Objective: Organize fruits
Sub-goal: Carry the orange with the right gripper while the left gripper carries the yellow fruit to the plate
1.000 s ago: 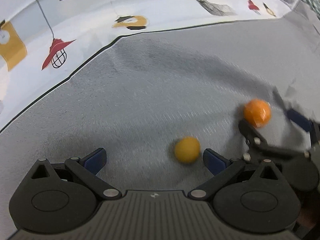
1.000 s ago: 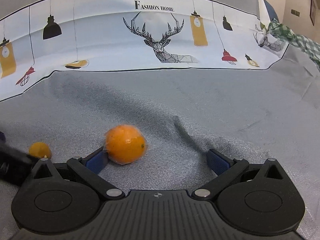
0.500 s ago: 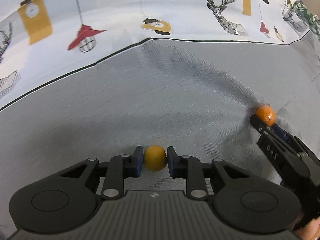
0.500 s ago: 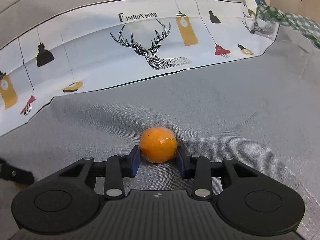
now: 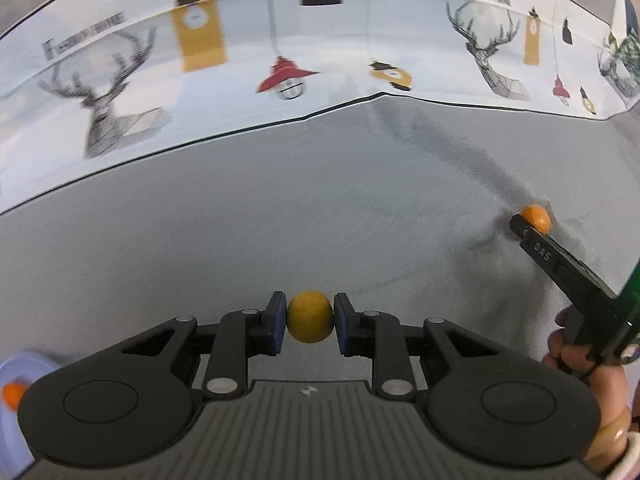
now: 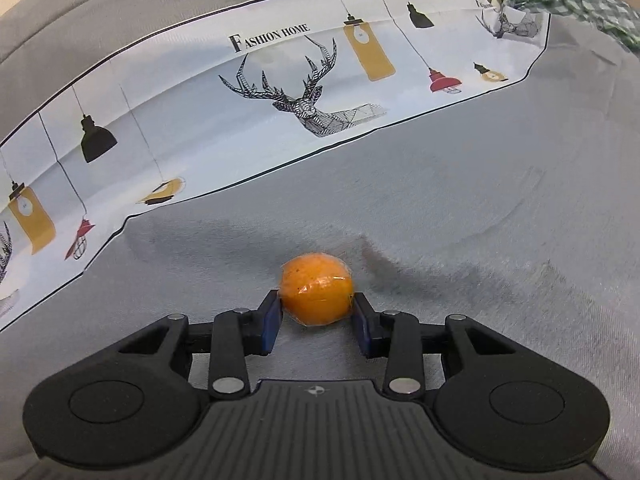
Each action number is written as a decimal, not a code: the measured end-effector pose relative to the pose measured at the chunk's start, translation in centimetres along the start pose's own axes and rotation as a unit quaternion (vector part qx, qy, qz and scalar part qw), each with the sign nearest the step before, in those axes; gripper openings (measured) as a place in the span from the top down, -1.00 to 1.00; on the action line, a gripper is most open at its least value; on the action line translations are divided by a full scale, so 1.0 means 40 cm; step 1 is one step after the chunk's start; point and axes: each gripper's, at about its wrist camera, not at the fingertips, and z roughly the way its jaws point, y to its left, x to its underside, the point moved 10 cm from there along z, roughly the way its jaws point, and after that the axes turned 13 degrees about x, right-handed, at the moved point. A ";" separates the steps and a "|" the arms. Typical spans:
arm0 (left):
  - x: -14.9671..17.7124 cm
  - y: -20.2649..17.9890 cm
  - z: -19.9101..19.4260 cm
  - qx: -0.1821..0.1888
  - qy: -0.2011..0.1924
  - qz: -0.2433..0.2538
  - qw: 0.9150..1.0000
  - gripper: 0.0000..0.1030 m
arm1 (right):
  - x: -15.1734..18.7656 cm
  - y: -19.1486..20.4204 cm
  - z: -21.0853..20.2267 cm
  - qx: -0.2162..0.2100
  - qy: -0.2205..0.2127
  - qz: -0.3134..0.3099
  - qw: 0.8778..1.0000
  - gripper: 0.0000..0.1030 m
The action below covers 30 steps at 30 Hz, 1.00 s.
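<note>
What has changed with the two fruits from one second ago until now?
Both tools, open a second ago, closed: the left tool took hold of the small yellow fruit, the right tool the wrapped orange. The grey cloth stayed as it was.

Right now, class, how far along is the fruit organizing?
Done: one small orange fruit appears to sit on the pale plate at the lower left. In hand: the left gripper is shut on the yellow fruit, the right gripper on the wrapped orange. Left: placing both; neither is set down yet.
</note>
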 end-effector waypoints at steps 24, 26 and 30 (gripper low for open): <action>0.335 0.175 -0.562 -0.052 -0.048 -0.066 0.995 0.46 | 0.131 0.221 -0.646 -0.180 0.038 -0.082 0.979 0.24; 0.377 0.185 -0.611 -0.052 -0.054 -0.069 0.995 0.46 | 0.141 0.231 -0.720 -0.196 0.037 -0.089 0.976 0.24; 0.463 0.205 -0.693 -0.048 -0.063 -0.076 0.994 0.46 | 0.167 0.242 -0.854 -0.220 0.035 -0.105 0.969 0.24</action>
